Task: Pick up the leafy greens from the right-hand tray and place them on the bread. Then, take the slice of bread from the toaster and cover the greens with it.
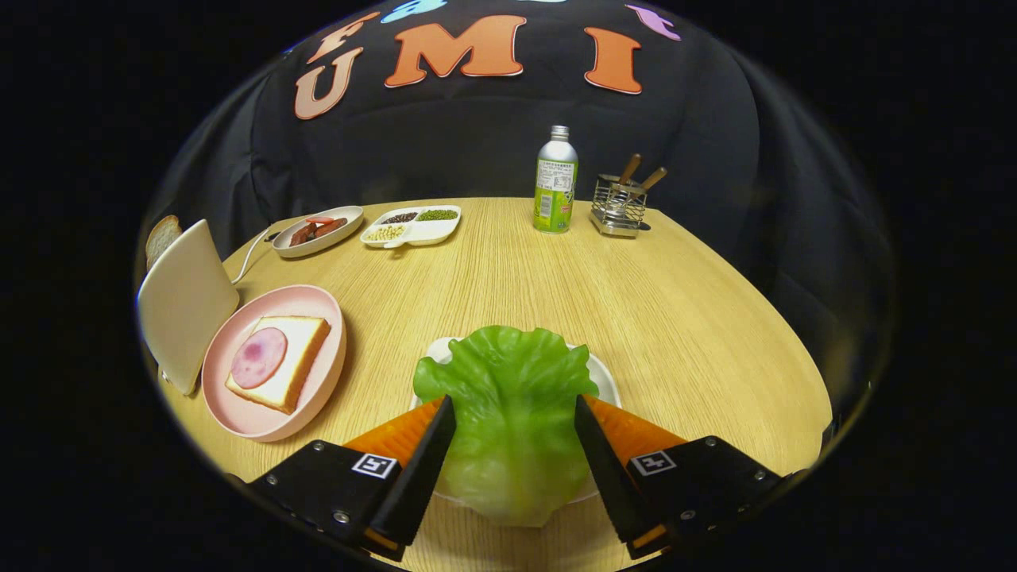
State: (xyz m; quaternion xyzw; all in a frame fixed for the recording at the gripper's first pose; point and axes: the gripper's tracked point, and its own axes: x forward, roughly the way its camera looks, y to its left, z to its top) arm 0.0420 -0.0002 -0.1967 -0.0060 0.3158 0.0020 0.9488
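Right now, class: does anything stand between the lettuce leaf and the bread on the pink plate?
Nothing visible does. The lettuce leaf sits between the open tool's fingers on its white tray; bare table separates it from the bread.

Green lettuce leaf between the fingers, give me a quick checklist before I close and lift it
1. Green ruffled lettuce leaf between the gripper fingers: ok.
2. Fingers clamped on it: cannot tell; they flank its sides.
3. Leaf on its white tray: ok.
4. Target ready: square bread slice with round pink ham on the pink plate: ok.
5. Wooden table path from leaf to plate free: ok.
6. Second bread slice in cream toaster: ok.
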